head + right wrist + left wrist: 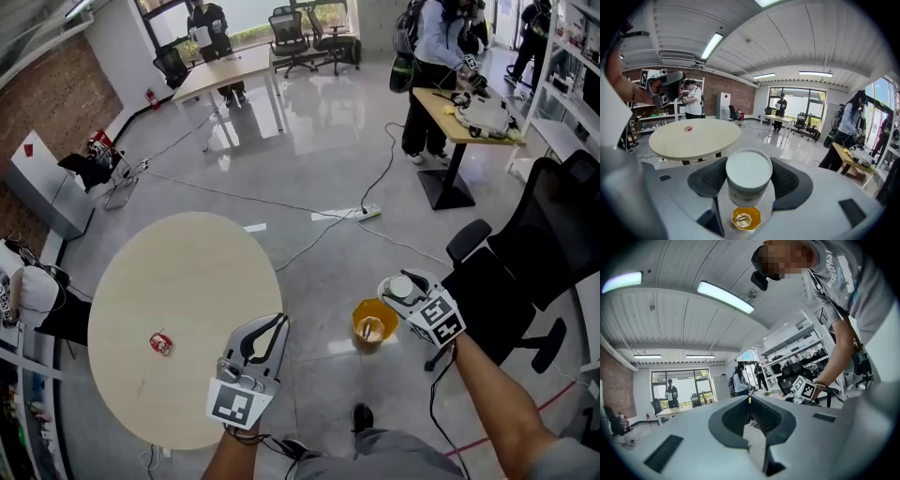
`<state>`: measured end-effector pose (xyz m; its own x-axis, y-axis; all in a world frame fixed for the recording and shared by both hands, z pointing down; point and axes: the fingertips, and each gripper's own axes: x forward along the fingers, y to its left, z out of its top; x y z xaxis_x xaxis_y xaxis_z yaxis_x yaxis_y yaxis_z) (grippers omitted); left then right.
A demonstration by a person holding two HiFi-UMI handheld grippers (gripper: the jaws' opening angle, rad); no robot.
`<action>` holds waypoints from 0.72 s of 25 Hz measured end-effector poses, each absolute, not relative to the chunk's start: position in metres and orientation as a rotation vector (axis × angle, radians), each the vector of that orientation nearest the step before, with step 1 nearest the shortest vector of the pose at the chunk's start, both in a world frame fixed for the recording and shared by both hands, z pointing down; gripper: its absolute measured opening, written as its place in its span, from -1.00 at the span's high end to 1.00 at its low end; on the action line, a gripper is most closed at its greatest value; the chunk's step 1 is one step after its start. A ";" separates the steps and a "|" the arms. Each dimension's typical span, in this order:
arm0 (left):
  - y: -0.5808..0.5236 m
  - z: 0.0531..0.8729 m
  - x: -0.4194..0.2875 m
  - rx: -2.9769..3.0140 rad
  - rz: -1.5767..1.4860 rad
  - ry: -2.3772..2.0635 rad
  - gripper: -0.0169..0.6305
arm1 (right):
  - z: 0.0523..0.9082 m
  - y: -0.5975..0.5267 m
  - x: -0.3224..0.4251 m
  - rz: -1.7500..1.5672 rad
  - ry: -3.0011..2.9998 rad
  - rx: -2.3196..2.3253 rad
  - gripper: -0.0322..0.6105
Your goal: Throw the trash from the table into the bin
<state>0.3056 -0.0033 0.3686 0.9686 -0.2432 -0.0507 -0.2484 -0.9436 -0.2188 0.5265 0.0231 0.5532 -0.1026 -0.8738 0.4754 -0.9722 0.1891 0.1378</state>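
The white cup (748,174) is getting pinched between the jaws of the right gripper (404,289), which is hanging over the yellow bin (360,317). The bin is sitting on the floor just off the right edge of the round table (178,281).

The right gripper view is looking down past the cup into the bin. It's the only view clearly showing a small brownish bit (740,218) lying at the bottom; in the head view that's just showing up as a pale smudge.

The head view is giving the layout instead. One little red scrap (161,343) is lying on the near left part of the table, well apart from both grippers. The left gripper (277,322) is hovering over the table's near right edge. Its own view is showing the jaws pressed together at the tips, with nothing between them.

Count-wise I'm getting one cup, one red scrap, one bin, one bit inside it and two grippers. At least three people (433,66) are standing around at the far end of the room.
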 end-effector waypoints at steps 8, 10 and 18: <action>-0.018 0.378 0.316 -2.897 -0.024 0.403 0.78 | 0.568 0.000 0.555 0.333 -2.011 1.737 0.00; -0.020 0.377 0.314 -2.897 -0.019 0.405 0.78 | 0.563 -0.002 0.552 0.318 -2.012 1.741 0.00; -0.011 0.366 0.299 -2.881 0.015 0.424 0.78 | 0.537 0.008 0.534 0.227 -2.012 1.749 0.41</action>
<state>0.2986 -0.0107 0.3664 0.9581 -0.2830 -0.0434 -0.2854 -0.9320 -0.2233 0.5339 0.0083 0.5368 -0.0845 -0.8926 0.4429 -0.9689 0.1774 0.1726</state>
